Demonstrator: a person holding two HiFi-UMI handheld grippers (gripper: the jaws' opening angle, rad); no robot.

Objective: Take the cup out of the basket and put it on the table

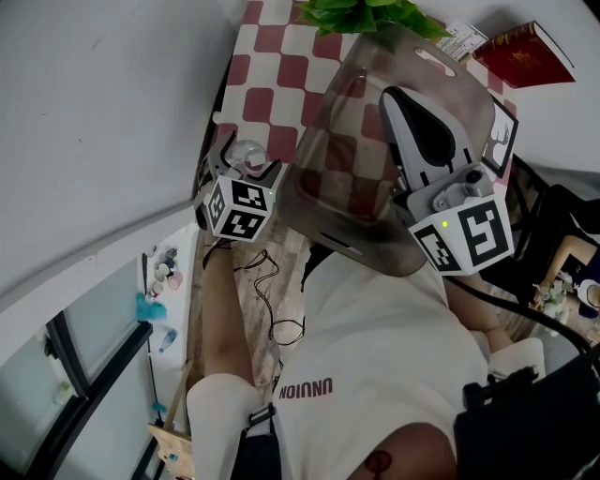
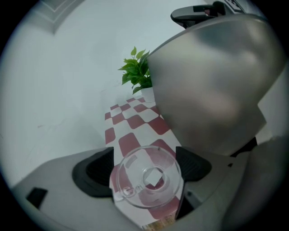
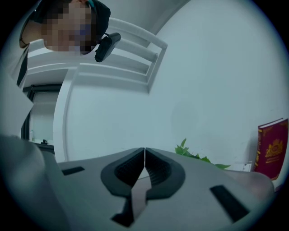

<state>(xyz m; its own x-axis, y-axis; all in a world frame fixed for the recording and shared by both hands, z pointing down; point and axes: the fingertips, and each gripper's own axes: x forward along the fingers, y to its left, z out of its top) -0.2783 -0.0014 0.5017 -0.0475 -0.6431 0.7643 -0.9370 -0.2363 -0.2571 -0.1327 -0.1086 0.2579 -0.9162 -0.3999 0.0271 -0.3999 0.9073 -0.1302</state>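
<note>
A clear plastic cup point(image 2: 149, 178) sits between the jaws of my left gripper point(image 1: 246, 169), which is shut on it, with the cup's base facing the left gripper camera. The cup point(image 1: 246, 150) hangs above the left edge of the red-and-white checkered table point(image 1: 272, 84). A translucent grey-brown basket point(image 1: 375, 159) is held up in the air just right of the cup. My right gripper point(image 3: 144, 155) is shut on a thin edge of the basket. In the head view the right gripper point(image 1: 394, 98) lies across the basket's wall. The basket point(image 2: 212, 90) fills the right of the left gripper view.
A green potted plant point(image 1: 366, 14) stands at the table's far end and a red book point(image 1: 525, 54) at the far right. A white wall point(image 1: 112, 112) runs along the left. Cables lie on the wooden floor point(image 1: 267, 281) below.
</note>
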